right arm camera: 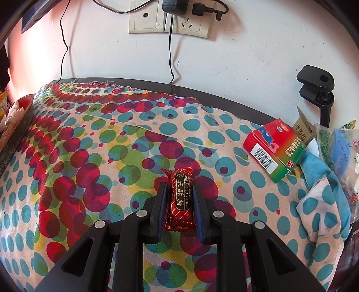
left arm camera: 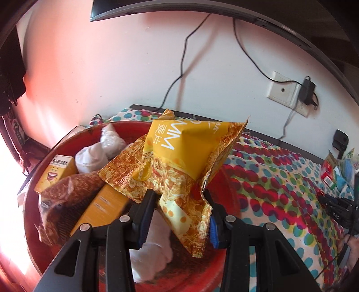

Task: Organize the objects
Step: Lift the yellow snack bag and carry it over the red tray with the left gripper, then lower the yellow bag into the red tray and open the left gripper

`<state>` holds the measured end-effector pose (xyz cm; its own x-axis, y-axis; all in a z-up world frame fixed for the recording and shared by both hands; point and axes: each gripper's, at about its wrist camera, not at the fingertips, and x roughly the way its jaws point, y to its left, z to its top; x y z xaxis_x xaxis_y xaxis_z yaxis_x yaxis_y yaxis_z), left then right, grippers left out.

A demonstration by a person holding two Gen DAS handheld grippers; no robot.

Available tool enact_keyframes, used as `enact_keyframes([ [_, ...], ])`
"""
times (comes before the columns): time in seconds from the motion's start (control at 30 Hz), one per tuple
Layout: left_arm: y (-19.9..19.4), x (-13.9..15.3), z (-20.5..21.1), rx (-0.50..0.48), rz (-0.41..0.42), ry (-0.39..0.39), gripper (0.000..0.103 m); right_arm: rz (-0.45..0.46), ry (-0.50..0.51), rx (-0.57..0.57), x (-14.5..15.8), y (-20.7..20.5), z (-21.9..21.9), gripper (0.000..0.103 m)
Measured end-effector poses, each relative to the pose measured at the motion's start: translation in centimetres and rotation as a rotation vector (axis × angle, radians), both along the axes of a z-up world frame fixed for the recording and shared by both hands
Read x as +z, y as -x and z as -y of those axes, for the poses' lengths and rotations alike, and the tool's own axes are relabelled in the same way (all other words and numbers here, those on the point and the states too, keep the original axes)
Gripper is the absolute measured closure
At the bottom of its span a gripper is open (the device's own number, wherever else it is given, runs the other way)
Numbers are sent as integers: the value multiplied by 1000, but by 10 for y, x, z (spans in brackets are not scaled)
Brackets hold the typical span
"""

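My left gripper (left arm camera: 179, 198) is shut on a yellow and orange snack bag (left arm camera: 179, 155), which it holds crumpled and tilted above a red basin (left arm camera: 224, 186). In the basin lie a yellow box (left arm camera: 57, 173), a second yellow box (left arm camera: 105, 204), a brown bag (left arm camera: 67, 197) and white bundles (left arm camera: 94, 157). In the right wrist view my right gripper (right arm camera: 178, 187) is shut on a small red candy bar (right arm camera: 180, 197) with gold lettering, low over the dotted cloth (right arm camera: 112, 146). The basin's edge (right arm camera: 20, 121) shows at the far left of that view.
A red and green box (right arm camera: 273, 150) lies at the right, next to a blue cloth (right arm camera: 323, 202) and plastic packets (right arm camera: 341, 146). A black clamp (right arm camera: 316, 87) stands by the wall. Cables hang from wall sockets (right arm camera: 170, 20). A monitor's edge (left arm camera: 202, 11) hangs above.
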<state>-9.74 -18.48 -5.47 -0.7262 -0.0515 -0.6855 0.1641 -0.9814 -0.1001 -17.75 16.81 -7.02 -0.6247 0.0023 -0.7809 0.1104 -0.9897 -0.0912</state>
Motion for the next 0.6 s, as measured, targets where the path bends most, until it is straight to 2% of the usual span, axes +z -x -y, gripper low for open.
enact_keyframes([
  [0.23, 19, 0, 14, 13, 14, 69, 61, -1, -6, -2, 0, -1, 2, 81],
  [0.6, 47, -8, 23, 12, 64, 86, 61, -5, -24, -4, 0, -2, 5, 81],
])
